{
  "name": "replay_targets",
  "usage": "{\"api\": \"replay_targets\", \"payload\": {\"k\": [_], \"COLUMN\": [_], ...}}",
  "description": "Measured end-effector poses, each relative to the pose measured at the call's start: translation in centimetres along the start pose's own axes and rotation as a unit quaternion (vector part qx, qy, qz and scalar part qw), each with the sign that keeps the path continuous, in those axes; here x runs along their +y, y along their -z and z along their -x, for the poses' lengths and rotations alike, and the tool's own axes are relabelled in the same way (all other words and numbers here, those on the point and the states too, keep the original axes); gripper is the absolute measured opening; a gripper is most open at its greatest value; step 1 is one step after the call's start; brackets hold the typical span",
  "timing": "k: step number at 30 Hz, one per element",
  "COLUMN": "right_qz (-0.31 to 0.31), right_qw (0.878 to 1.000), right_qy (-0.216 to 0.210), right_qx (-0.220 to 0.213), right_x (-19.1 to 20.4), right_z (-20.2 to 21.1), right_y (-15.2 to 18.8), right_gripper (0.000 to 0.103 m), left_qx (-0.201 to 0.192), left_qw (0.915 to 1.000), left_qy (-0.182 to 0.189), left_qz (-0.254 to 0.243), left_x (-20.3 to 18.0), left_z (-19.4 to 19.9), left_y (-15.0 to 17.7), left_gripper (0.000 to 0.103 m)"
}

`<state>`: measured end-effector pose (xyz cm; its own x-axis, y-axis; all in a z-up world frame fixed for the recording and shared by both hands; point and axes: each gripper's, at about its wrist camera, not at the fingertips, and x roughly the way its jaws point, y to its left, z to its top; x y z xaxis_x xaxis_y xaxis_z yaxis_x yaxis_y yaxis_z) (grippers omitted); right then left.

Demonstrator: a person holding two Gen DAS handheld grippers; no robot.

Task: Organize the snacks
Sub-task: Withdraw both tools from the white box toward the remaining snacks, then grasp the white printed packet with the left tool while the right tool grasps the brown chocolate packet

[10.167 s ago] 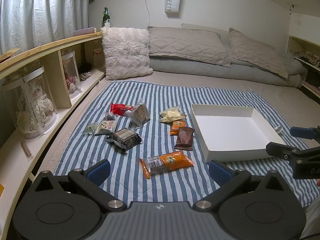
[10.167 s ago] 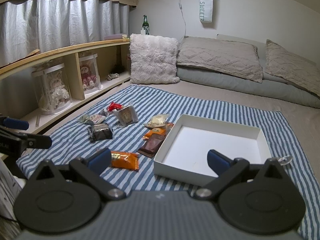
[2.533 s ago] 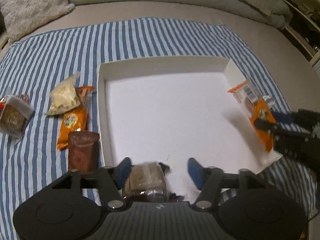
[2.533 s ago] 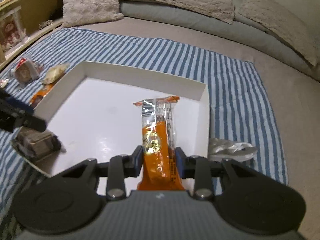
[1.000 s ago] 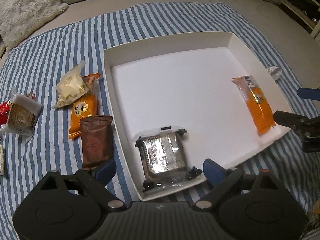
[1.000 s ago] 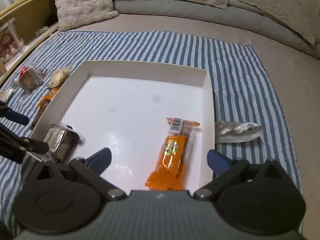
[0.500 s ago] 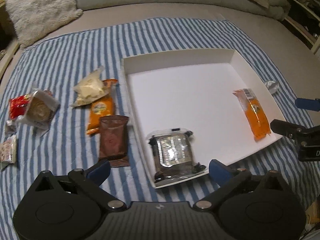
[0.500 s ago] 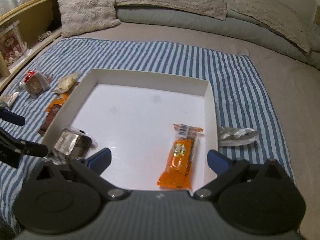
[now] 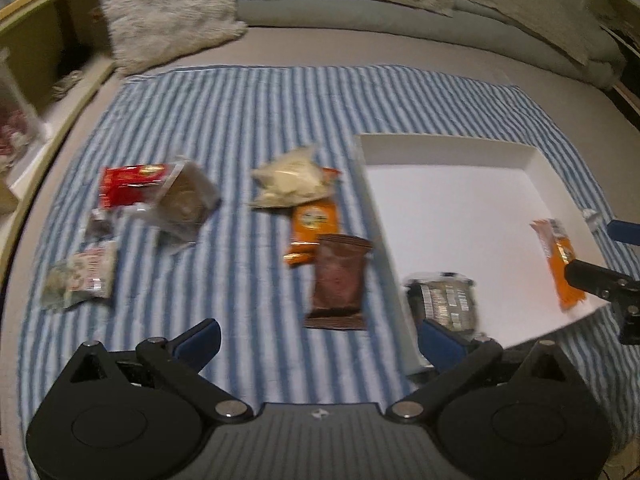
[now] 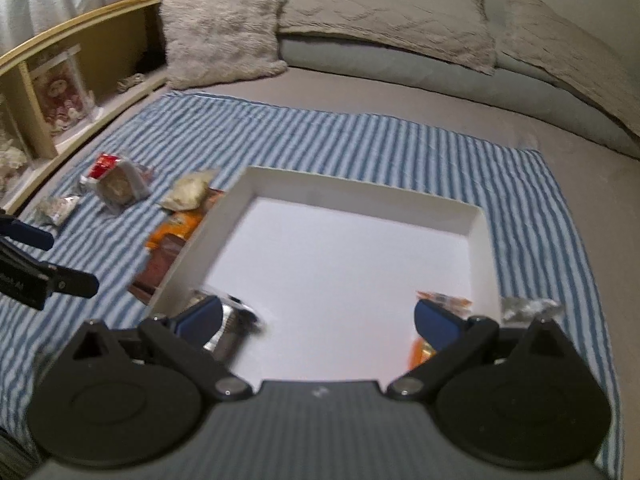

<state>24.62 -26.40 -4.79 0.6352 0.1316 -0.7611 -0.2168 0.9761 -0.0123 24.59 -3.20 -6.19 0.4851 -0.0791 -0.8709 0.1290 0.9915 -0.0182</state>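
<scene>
Nearest, both tools hang above the bed, tilted down. Left gripper (image 9: 318, 336): jaws spread wide, nothing between them, the brown packet (image 9: 339, 282) lying on the cloth just ahead of the gap — likely the next pick, since it is closest to the tray. Right gripper (image 10: 316, 320): jaws also wide apart and empty, poised over the near edge of the white tray (image 10: 478, 236). Two snacks already lie inside, one in each near corner: a silvery wrapped block (image 9: 444, 300) on the left side, a long orange bar (image 9: 560, 264) against the right wall; placed apart, presumably to leave the middle free for the rest. Beyond the brown packet, touching it, a small orange packet (image 9: 314, 220), and a pale crumpled bag (image 9: 290, 182) overlapping that. Further left on the striped blanket (image 9: 240, 120), well apart from the tray: a clear-wrapped round cake (image 9: 184, 204) resting on a red packet (image 9: 128, 184), and a small pale sachet (image 9: 82, 276). Far end: pillows, blurred.
</scene>
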Motion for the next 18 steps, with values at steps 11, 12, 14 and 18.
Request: {"api": "replay_targets", "payload": {"k": [11, 12, 14, 18], "right_qz": [0.018, 0.017, 0.015, -0.006], "right_qw": [0.999, 0.999, 0.999, 0.998], "right_qy": [-0.037, -0.041, -0.047, -0.064], "right_qx": [-0.004, -0.002, 0.001, 0.008], "right_x": [4.5, 4.8, 5.6, 7.2], "right_z": [-2.6, -2.8, -3.4, -4.6], "right_y": [-2.4, -2.6, -3.0, -3.8], "right_gripper": [0.103, 0.103, 0.103, 0.103], "left_qx": [-0.022, -0.024, -0.026, -0.024], "left_qw": [0.9979, 0.9974, 0.9963, 0.9936], "left_qy": [-0.031, -0.036, -0.044, -0.064], "left_qz": [0.053, 0.058, 0.069, 0.09], "left_x": [6.6, 7.2, 8.4, 10.5], "left_z": [0.9, 0.9, 0.8, 0.4], "left_y": [0.0, 0.0, 0.0, 0.0], "left_gripper": [0.103, 0.103, 0.103, 0.103]}}
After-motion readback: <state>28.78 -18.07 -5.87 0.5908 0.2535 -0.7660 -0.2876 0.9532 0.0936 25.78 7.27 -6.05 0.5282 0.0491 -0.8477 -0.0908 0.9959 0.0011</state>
